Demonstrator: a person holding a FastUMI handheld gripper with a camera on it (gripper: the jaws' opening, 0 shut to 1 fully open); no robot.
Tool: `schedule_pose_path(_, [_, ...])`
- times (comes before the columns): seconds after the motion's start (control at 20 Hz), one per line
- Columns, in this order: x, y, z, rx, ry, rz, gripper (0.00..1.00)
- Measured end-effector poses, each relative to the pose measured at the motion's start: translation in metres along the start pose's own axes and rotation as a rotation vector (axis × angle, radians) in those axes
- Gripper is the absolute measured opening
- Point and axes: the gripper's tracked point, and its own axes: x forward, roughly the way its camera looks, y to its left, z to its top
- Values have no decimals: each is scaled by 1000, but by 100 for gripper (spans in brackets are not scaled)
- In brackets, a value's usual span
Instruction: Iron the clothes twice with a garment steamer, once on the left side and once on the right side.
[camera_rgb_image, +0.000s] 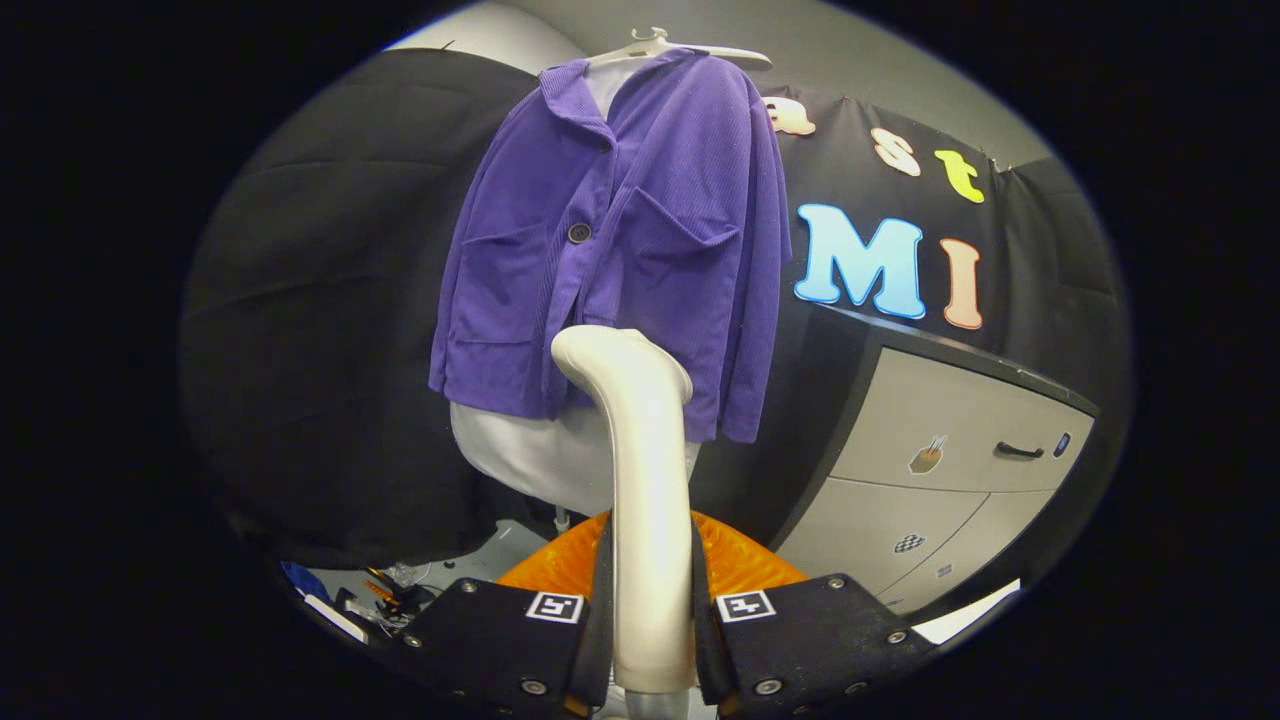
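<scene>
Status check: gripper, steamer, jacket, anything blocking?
Gripper shut on steamer handle. Steamer head up at lower hem of purple jacket, contact unclear. Jacket on hanger. Nothing between them.

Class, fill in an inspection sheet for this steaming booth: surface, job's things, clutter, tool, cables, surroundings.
Surface: orange mat just beyond the fingers.
Job's things: purple jacket on a white hanger, over a pale garment; white garment steamer upright, head near the jacket's hem.
Clutter: small items on the floor beside the mat, too small to identify.
Tool: tool shut on the steamer handle.
Cables: nothing seen.
Surroundings: black cloth wall; grey drawer cabinet.
</scene>
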Motion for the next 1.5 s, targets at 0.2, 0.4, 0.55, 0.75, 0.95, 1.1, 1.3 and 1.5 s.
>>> schedule_pose_path(0.2, [-33,14,51,2,-113,25,34])
schedule_pose_path(0.4, [-46,21,117,-1,-237,44,34])
schedule_pose_path(0.55, [-52,28,165,9,-319,60,34])
schedule_pose_path(0.75, [-53,41,231,26,-434,84,34])
schedule_pose_path(0.95, [-50,58,279,27,-506,96,34])
schedule_pose_path(1.1, [-41,69,312,36,-547,100,34])
schedule_pose_path(1.3, [-28,84,346,23,-595,98,34])
schedule_pose_path(1.5, [3,98,368,-10,-599,62,34])
